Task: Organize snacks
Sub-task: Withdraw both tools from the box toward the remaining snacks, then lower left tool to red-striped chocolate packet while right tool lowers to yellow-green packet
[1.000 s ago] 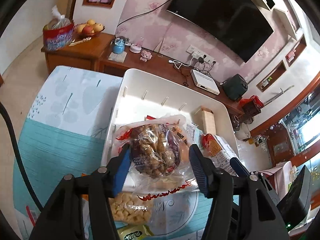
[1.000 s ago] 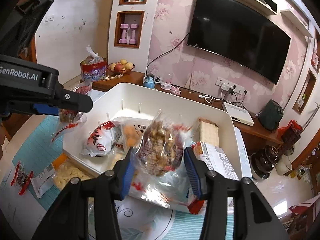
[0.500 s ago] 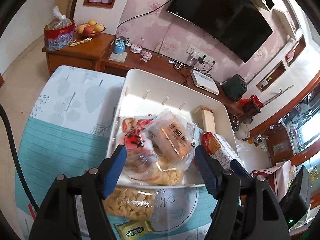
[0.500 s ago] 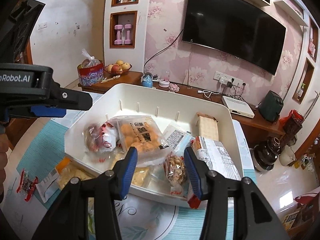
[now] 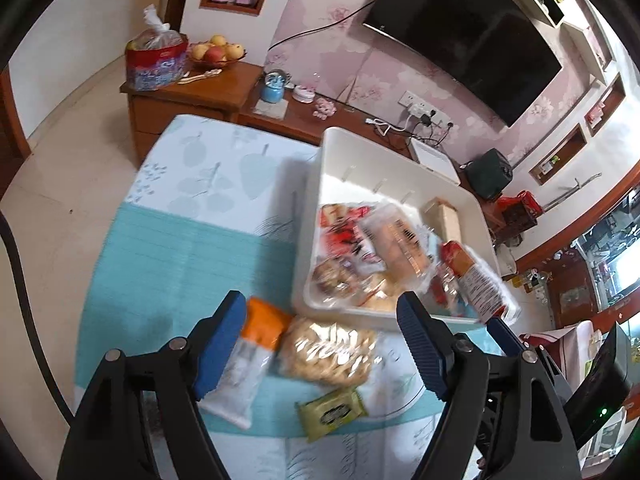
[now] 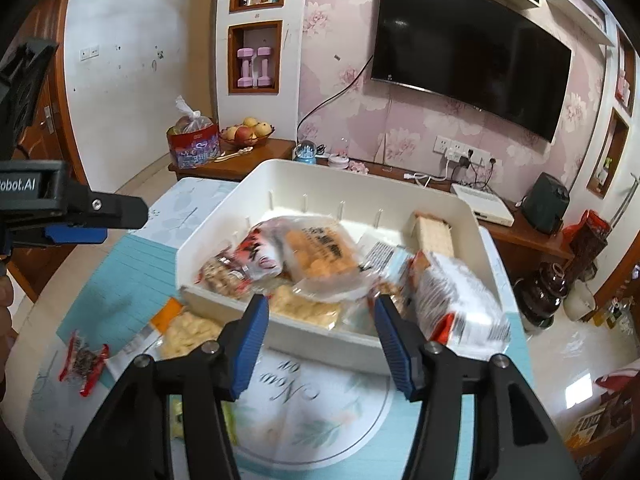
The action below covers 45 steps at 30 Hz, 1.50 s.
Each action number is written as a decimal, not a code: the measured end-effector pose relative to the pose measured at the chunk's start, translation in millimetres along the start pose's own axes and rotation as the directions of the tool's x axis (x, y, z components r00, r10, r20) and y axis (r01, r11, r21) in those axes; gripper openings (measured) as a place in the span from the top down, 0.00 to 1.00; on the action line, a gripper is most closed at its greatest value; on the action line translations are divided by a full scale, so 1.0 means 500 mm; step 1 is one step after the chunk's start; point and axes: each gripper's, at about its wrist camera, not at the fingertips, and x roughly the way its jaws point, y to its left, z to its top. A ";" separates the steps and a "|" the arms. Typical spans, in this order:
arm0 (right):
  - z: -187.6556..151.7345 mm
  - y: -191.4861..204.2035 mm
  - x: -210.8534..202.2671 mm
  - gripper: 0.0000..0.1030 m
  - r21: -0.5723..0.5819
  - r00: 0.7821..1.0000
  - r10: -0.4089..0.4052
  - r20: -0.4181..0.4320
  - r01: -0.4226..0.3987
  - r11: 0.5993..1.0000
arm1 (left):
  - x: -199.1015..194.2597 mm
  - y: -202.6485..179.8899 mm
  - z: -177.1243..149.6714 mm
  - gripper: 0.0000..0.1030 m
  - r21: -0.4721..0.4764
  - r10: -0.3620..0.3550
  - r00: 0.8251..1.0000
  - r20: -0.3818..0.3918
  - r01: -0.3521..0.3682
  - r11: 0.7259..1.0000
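A white bin (image 5: 352, 316) (image 6: 320, 332) on the table holds several snack bags. My left gripper (image 5: 320, 340) is open and empty, hovering over a clear bag of pale puffs (image 5: 328, 354), an orange-topped bag (image 5: 248, 360) and a small green packet (image 5: 330, 412) on the table in front of the bin. My right gripper (image 6: 318, 340) is open and empty at the bin's near wall. A red-and-white bag (image 6: 456, 300) leans at the bin's near right corner. The left gripper also shows in the right wrist view (image 6: 76, 220).
A small red-ended wrapper (image 6: 84, 360) lies at the table's near left. The table carries a teal and leaf-print cloth (image 5: 180, 248). Behind the table stand a wooden cabinet (image 5: 184, 96) with a fruit bowl and a wall TV (image 6: 468, 48).
Both grippers opened and dropped their nut bags into the bin. The left gripper then swung left and down toward the bags on the table; the right drew back slightly.
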 end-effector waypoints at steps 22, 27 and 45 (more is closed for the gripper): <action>-0.133 0.074 0.070 0.45 0.324 0.872 0.295 -0.390 -0.170 0.931 | -0.036 0.189 -0.133 0.24 -0.016 0.216 0.960 -0.177 -0.223 0.975; -0.142 0.084 0.091 0.45 0.350 0.846 0.318 -0.427 -0.170 0.921 | -0.018 0.209 -0.148 0.24 -0.044 0.218 0.952 -0.216 -0.233 0.972; -0.151 0.106 0.166 0.45 0.462 0.772 0.363 -0.522 -0.103 0.881 | 0.075 0.248 -0.188 0.24 -0.035 0.252 0.887 -0.387 -0.286 0.957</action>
